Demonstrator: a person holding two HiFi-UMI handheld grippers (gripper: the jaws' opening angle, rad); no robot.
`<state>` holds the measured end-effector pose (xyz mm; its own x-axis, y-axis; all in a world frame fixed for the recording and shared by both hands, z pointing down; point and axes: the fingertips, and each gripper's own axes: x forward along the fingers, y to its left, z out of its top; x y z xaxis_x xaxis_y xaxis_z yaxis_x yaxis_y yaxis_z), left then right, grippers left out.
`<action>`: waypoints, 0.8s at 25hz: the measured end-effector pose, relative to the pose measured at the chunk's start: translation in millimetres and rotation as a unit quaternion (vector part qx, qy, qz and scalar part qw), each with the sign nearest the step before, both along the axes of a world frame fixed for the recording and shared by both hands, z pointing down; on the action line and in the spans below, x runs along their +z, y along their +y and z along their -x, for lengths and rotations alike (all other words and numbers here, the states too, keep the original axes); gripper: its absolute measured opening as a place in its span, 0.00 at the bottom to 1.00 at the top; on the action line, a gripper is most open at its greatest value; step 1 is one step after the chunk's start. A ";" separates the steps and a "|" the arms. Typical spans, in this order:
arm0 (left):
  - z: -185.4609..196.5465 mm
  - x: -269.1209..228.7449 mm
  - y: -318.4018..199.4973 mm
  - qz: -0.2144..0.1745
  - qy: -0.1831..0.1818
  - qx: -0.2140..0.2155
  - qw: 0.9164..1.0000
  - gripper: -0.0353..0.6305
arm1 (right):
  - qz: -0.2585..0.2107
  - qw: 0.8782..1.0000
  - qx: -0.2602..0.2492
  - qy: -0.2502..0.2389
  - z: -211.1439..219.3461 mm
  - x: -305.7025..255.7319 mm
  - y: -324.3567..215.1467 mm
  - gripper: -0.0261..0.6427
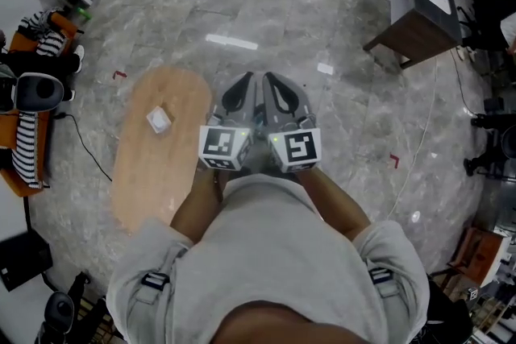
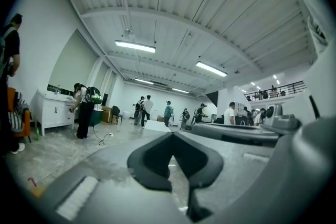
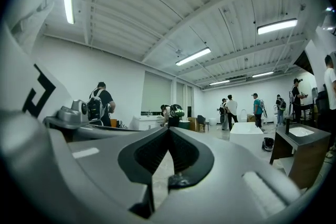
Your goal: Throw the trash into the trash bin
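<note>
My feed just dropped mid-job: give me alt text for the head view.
Seen from above, a person holds the left claw and right claw side by side before their body, both shut and empty. A crumpled white scrap lies on an oval wooden table to their left; a dark wooden stand sits at upper right.

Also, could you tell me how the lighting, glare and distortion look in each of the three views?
Head view: white glare streaks lie on the glossy floor. Left gripper view: heavy fisheye bending, black corners, the left gripper close to the lens and soft. Right gripper view: same fisheye; strip lights blown out white.
</note>
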<state>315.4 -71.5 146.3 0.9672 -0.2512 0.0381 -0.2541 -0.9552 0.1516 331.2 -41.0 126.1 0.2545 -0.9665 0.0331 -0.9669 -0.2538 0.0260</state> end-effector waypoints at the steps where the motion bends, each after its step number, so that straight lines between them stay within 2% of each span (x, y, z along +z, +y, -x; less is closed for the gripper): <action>1: 1.4 -0.1 -1.5 0.004 0.003 -0.005 1.000 0.08 | -0.001 1.000 -0.007 0.001 0.6 -1.2 -1.6 0.05; 6: 21.7 -2.5 -11.4 -0.002 0.004 -0.059 0.998 0.08 | -0.015 0.997 -0.070 0.010 15.2 -4.7 -11.5 0.05; 9: 37.5 3.8 -16.2 0.004 -0.005 -0.100 0.995 0.08 | -0.009 0.995 -0.103 -0.002 24.9 3.6 -15.3 0.05; 16: 84.8 18.8 -27.4 -0.009 -0.035 -0.193 0.980 0.08 | -0.024 0.983 -0.183 -0.022 55.1 13.1 -32.3 0.05; 20: 117.4 28.4 -30.7 -0.006 -0.047 -0.226 0.973 0.08 | -0.027 0.976 -0.214 -0.035 83.2 18.8 -43.5 0.05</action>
